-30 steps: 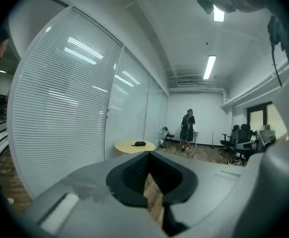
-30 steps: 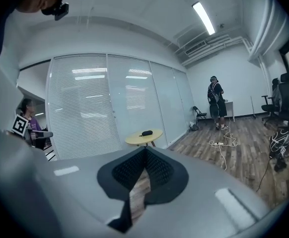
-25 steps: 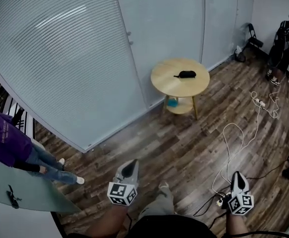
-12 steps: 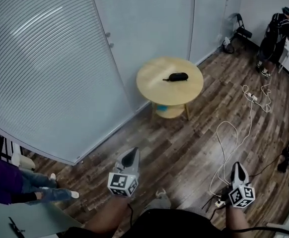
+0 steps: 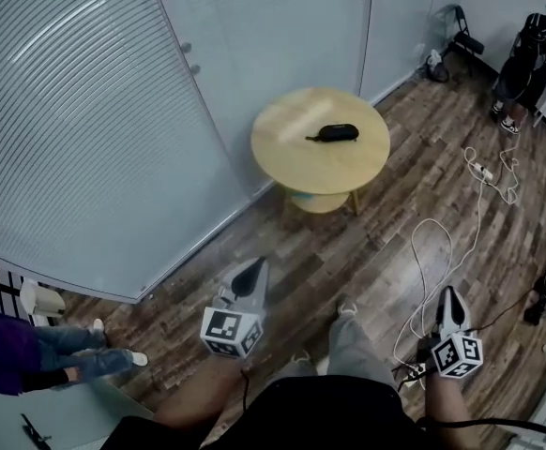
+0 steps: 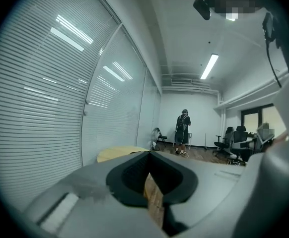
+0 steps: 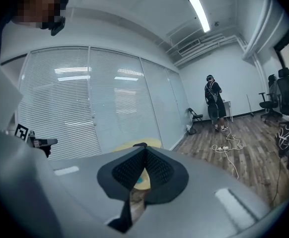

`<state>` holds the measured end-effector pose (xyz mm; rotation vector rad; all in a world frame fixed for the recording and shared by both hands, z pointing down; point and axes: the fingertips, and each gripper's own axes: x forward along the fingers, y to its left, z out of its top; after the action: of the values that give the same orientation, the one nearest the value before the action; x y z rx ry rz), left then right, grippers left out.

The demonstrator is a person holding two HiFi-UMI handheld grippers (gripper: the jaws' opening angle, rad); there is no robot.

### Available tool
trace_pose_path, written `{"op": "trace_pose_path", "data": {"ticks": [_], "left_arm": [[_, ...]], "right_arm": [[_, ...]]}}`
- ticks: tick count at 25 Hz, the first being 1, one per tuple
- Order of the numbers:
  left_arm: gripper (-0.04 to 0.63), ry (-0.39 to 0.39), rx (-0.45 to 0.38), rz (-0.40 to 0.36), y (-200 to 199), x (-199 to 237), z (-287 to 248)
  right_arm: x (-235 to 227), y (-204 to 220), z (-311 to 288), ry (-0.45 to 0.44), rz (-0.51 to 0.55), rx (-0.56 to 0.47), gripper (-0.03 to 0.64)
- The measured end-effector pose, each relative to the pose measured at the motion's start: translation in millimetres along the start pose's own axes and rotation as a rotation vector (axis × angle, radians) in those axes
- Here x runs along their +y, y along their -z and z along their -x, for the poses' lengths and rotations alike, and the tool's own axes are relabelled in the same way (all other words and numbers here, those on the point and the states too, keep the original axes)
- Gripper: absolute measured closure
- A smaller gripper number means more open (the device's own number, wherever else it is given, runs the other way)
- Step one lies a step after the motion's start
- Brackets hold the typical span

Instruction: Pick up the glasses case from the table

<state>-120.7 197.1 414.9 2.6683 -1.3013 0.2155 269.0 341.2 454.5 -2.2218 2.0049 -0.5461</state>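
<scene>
The black glasses case (image 5: 334, 133) lies on a round wooden table (image 5: 296, 162) beside the glass wall, well ahead of both grippers. My left gripper (image 5: 252, 272) is held low at the left, shut and empty, pointing toward the table. My right gripper (image 5: 450, 293) is at the lower right over the floor, also shut with nothing in it. In the left gripper view the jaw tips (image 6: 148, 153) meet and the table (image 6: 115, 153) shows beyond them. In the right gripper view the tips (image 7: 144, 149) meet just under the case (image 7: 140, 144) on the table (image 7: 155, 143).
White cables and a power strip (image 5: 442, 251) trail over the wood floor at the right. A person in black (image 5: 531, 50) stands at the far right near a folding chair (image 5: 465, 40). Another person in purple (image 5: 10, 359) sits behind the blinds-covered glass wall (image 5: 85, 129).
I have walked closer to the table, which now looks larger and nearer. Both grippers moved forward with me, still shut. A foot has stepped forward between them.
</scene>
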Motion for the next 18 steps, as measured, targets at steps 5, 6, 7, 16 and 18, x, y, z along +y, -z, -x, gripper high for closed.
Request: {"op": "trace_pose_path", "data": {"ticks": [5, 6, 7, 16, 18], "left_arm": [[0.591, -0.031, 0.006, -0.042, -21.3, 7.6, -60.0], [0.592, -0.038, 0.008, -0.05, -27.0, 6.5, -74.3], [0.592, -0.044, 0.006, -0.057, -34.5, 5.3, -89.7], [0.591, -0.127, -0.02, -0.024, -70.3, 4.3, -200.9], [0.591, -0.135, 0.009, -0.011, -56.6, 11.1, -223.5]], "right_arm": [[-13.0, -23.1, -90.1, -0.083, -0.013, -0.003, 0.612], [-19.0, -31.4, -107.4, -0.097, -0.013, -0.005, 0.612], [-25.3, -39.8, -125.6, -0.111, -0.013, -0.008, 0.612], [-72.3, -76.6, -265.7, -0.223, 0.011, 0.049, 0.612], [-82.8, -69.3, -297.1, -0.22, -0.002, 0.073, 0.612]]}}
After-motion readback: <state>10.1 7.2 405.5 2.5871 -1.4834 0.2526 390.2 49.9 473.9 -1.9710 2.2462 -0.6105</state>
